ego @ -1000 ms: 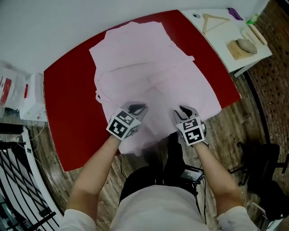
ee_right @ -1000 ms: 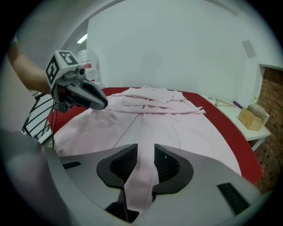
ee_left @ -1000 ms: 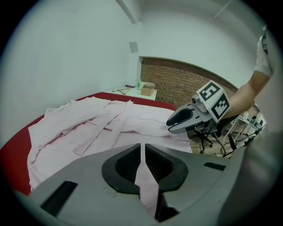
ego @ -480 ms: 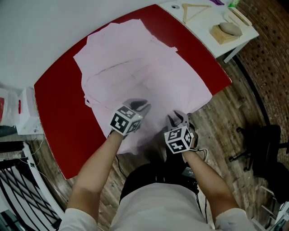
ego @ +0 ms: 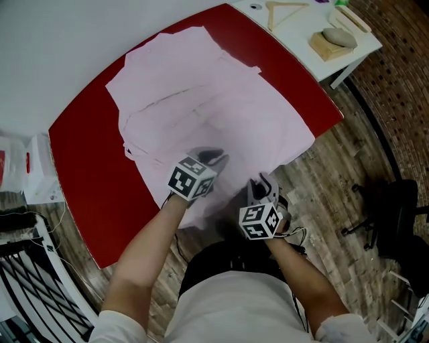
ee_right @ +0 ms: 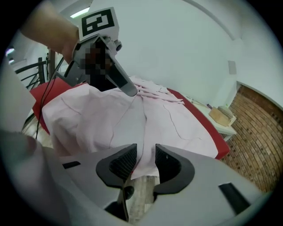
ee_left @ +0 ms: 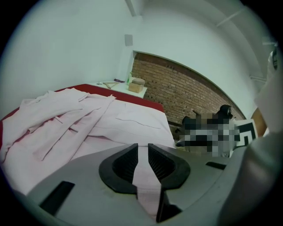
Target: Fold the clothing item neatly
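Note:
A pale pink shirt [ego: 201,100] lies spread over the red table [ego: 87,174], its near hem hanging off the front edge. My left gripper [ego: 211,158] rests over the shirt's near part. Its jaws [ee_left: 142,152] have just been opening and stand slightly apart, with a strip of hem showing in the gap and not pinched. My right gripper [ego: 265,184] sits at the table's front edge by the hanging hem. It has opened a little further, and its jaws [ee_right: 146,155] stand apart with the hem's edge loose between them and floor below.
A white side table [ego: 301,30] at the back right carries a wooden hanger [ego: 285,10] and a wooden block [ego: 335,40]. A black chair [ego: 395,208] stands on the wood floor at right. White bags [ego: 37,177] and a black rack [ego: 27,275] are at left.
Both grippers have come back toward the near edge of the table. The right one moved furthest, off the shirt's top to the hanging hem. The left jaws have parted.

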Demonstrator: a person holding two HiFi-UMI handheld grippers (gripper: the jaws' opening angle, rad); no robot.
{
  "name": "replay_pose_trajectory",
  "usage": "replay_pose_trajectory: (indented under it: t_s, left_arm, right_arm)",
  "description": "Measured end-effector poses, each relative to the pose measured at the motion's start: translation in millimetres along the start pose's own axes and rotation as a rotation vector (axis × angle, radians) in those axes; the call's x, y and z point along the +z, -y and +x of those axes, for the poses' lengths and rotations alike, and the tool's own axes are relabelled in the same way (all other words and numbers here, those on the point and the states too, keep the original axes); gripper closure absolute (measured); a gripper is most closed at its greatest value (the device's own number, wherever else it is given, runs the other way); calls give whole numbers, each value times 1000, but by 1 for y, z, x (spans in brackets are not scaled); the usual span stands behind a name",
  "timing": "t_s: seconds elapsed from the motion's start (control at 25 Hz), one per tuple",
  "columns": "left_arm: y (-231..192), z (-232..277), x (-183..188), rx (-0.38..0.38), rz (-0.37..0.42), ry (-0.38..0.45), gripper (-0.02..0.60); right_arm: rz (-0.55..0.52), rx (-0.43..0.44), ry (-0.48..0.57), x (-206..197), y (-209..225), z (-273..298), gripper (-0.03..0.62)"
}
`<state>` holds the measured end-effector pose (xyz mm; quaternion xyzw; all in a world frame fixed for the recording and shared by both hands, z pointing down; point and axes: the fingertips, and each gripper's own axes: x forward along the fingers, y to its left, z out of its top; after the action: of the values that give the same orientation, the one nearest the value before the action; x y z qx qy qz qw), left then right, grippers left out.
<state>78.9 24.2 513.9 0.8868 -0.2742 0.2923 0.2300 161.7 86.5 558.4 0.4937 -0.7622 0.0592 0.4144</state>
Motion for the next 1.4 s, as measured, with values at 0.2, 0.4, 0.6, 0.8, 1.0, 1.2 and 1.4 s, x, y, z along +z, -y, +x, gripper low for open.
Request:
replay_pose_trajectory:
  t_s: [0.2,0.4,0.6,0.8,1.0,1.2,1.4]
  left_arm:
    - [7,3,0,-26,-5,-7,529]
    - [12,3,-1,-47,-19,-11,529]
    - [14,6,0,-60,-104,2,529]
    - [12,13,-1,-129,-445,41,520]
    - [15,20,-7,-161,-592,38,506]
    - [6,22,-10,-126,-638,51,494]
    - [-4,18,-9,-48,-552,53,494]
  right_arm:
    - [68,25,-20,-2,4,1,480]
    - [139,31,-55,-9,9,4,515]
    - [146,38,-38,-7,10,1,569]
    - [151,51,24,10,9,-14,571]
    - [145,73,72,21,4,-34,571]
    - [119,121,65,21,-12,-39,571]
    - [101,154,30,11,-27,-35,571]
